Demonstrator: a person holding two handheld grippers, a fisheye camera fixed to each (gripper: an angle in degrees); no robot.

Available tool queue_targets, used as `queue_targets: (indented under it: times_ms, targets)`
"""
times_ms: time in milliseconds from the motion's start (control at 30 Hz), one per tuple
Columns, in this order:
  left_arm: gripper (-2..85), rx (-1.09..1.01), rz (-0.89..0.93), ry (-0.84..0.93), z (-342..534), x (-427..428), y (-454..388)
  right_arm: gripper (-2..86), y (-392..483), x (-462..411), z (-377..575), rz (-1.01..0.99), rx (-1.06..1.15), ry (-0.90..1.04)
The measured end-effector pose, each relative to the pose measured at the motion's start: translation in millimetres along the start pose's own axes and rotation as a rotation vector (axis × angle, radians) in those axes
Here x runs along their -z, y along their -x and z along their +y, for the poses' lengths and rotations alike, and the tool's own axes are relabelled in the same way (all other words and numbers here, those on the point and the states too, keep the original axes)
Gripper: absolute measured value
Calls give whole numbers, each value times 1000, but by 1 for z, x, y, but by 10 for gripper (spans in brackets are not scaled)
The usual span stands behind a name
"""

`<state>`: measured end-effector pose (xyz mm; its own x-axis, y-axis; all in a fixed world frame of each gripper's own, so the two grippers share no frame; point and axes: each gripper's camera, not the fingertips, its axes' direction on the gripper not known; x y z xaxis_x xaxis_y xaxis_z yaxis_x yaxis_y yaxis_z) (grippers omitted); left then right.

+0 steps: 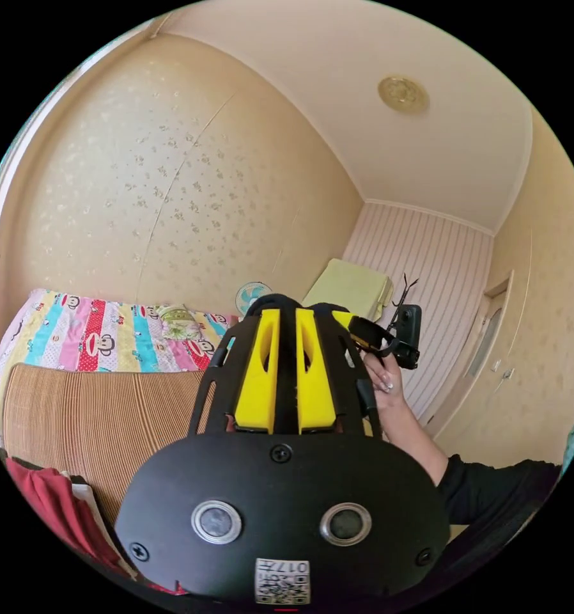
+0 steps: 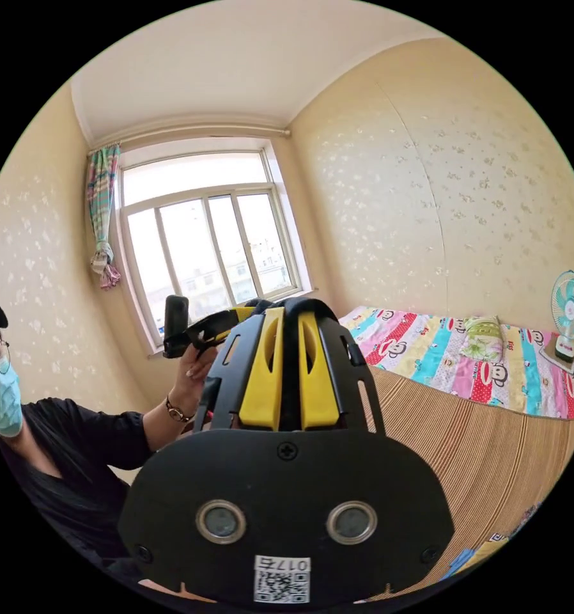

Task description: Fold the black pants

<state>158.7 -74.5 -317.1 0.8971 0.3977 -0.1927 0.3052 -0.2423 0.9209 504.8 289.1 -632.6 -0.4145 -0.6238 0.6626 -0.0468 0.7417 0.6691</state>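
Grippers up, nothing pinched

Left gripper (image 1: 286,320) raised toward the wall, yellow jaws pressed nearly together, empty. Right gripper (image 2: 291,320) likewise lifted, jaws close, gripping nothing. Beyond both, bed (image 1: 89,409) with striped mat and cartoon sheet (image 2: 440,358). Black pants: cannot spot them. Red cloth (image 1: 50,505) low beside left gripper.

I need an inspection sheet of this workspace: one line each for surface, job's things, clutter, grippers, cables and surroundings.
Surface: bed with a striped brown mat and a colourful cartoon sheet along the wall.
Job's things: black pants, nothing seen.
Clutter: red cloth at the mat's edge; small patterned pillow; desk fan on the bed.
Grippers: left gripper raised, yellow jaws nearly together, nothing between them; right gripper the same. Each is held up in a hand.
Cables: nothing seen.
Surroundings: patterned walls, window with curtain, ceiling fitting, door.
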Motion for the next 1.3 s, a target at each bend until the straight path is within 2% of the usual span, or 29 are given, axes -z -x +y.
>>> queue_targets:
  times_ms: [67,133,233,300,333,367,433,500,667,767,833,967,1167,1233,1300]
  targets:
    - [50,-70,46,-16,22,0,3,13,2,4,34,-54,24,-61]
    - [50,-92,83,24,62,-3,6,17,9,1,84,-49,37,-36]
    - [55,-107,50,211,167,-18,15,26,16,-11,213,-6,22,74]
    - [66,-24,12,445,265,-37,29,35,3,-23,298,-58,-160,206]
    - [72,18,30,506,290,-41,34,43,-6,-27,353,-140,-321,279]
    - [93,123,82,615,334,-46,42,55,-10,-23,399,-215,-463,303]
    - [132,275,149,700,377,-44,54,74,-4,-7,438,-236,-594,307]
    - [171,423,143,706,390,-33,76,102,0,11,442,-168,-653,304]
    - [221,497,149,583,347,-35,124,173,-43,40,377,-33,-705,185]
    - [196,607,276,444,325,-37,154,187,-81,36,355,-190,-806,90]
    - [162,674,329,350,319,-28,166,187,-89,31,344,-223,-843,94]
    - [196,777,272,463,331,-27,173,193,-78,11,336,-217,-904,264]
    - [231,985,473,579,381,-56,164,156,-82,7,382,-455,-1109,174]
    - [202,1009,480,610,374,-69,162,133,-80,5,372,-522,-1096,145]
    - [155,912,536,542,328,-78,159,110,-81,5,342,-535,-1021,157]
